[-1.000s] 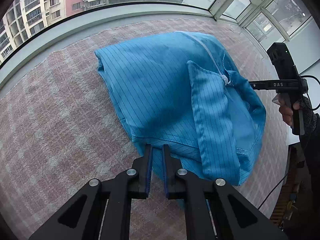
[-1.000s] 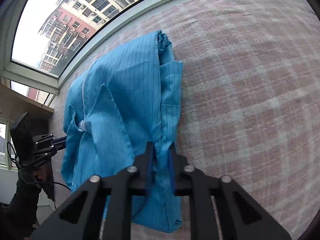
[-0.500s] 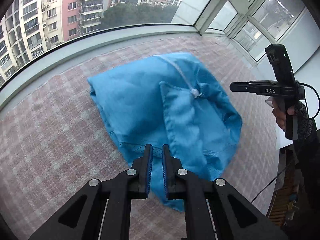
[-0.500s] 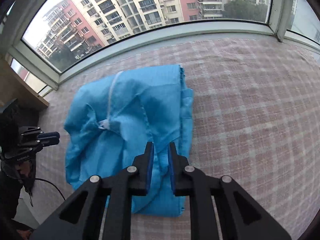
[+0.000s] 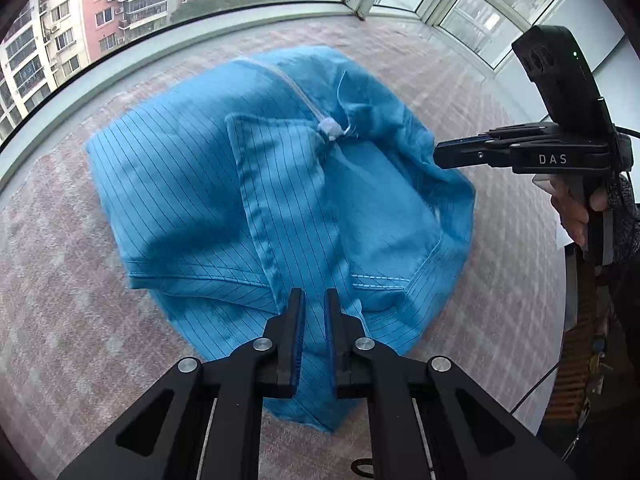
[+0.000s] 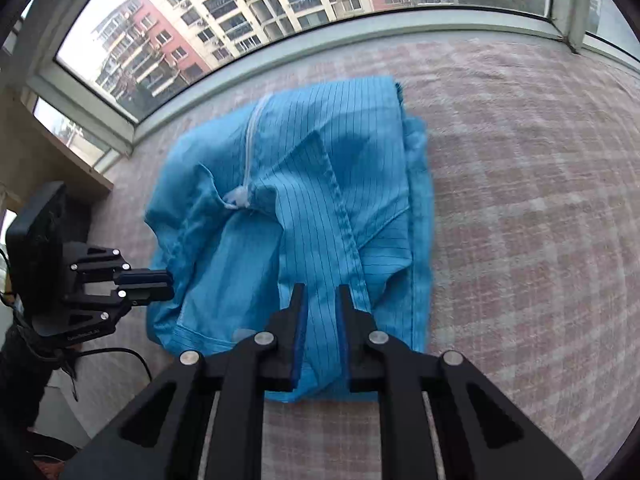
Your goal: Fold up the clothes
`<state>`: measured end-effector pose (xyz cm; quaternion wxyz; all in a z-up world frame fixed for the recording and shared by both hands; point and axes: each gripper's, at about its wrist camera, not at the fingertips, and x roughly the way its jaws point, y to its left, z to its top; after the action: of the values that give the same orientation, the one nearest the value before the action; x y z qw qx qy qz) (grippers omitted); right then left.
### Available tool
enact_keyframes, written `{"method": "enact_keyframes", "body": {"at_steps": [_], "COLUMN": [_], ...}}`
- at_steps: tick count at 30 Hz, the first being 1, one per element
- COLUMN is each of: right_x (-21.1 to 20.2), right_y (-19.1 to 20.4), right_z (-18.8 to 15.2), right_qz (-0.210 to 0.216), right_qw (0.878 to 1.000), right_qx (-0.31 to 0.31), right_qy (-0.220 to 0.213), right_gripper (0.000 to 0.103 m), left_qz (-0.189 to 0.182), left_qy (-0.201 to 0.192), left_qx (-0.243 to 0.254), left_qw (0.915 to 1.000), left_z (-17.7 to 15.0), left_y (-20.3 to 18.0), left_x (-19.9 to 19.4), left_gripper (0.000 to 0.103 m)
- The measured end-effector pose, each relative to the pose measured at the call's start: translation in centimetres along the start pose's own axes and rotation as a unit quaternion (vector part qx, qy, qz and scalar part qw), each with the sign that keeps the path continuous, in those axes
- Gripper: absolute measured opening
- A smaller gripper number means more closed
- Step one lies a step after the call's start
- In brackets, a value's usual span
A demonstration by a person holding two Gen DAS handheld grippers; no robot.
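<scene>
Both tools have pulled back and up off the blue garment [image 5: 192, 184], left tool [image 5: 314, 300] and right tool [image 6: 320, 296] nearly closed, empty. Next, pinch the near hem and carry it evenly to the far edge on the checked tabletop [image 6: 520, 200].

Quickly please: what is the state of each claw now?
Left claw: closed; whether it pinches the blue pinstriped garment cannot be told.
Right claw: closed; a grip cannot be told either.

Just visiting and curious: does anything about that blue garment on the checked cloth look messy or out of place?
Yes. The blue striped garment is a lumpy bundle, not a neat fold. A collar flap sticks up near the white zipper pull, and its right side is bunched and wrinkled.
</scene>
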<state>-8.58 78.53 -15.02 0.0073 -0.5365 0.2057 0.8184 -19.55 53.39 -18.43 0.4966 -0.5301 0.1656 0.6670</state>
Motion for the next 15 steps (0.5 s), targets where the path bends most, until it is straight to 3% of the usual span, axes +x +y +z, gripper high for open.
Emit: {"method": "enact_keyframes", "body": {"at_steps": [2, 5, 9, 12, 15], "right_x": [-1.2, -0.1, 2.8, 3.2, 0.7], "right_y": [-0.3, 0.2, 1.0, 1.8, 2.7], "right_z": [-0.1, -1.1, -2.6, -3.0, -3.3], "right_qz": [0.006, -0.004, -0.019, -0.044, -0.087], "right_qw": [1.0, 1.0, 0.999, 0.997, 0.995], "right_qx": [0.008, -0.002, -0.023, -0.044, -0.053], "right_qy": [-0.014, 0.005, 0.045, 0.048, 0.011], "right_gripper": [0.014, 0.014, 0.014, 0.014, 0.014], "left_qz": [0.002, 0.0, -0.004, -0.003, -0.004], "left_qy": [-0.011, -0.014, 0.011, 0.033, 0.012], "left_qx": [0.012, 0.032, 0.037, 0.028, 0.0], "left_qw": [0.9999, 0.9994, 0.9993, 0.9991, 0.9999], "left_z": [0.1, -0.2, -0.7, -1.1, -1.5], "left_y": [-0.6, -1.6, -2.5, -2.5, -1.8], "left_x": [-1.2, -2.0, 0.3, 2.2, 0.0], "left_gripper": [0.008, 0.008, 0.008, 0.008, 0.008]}}
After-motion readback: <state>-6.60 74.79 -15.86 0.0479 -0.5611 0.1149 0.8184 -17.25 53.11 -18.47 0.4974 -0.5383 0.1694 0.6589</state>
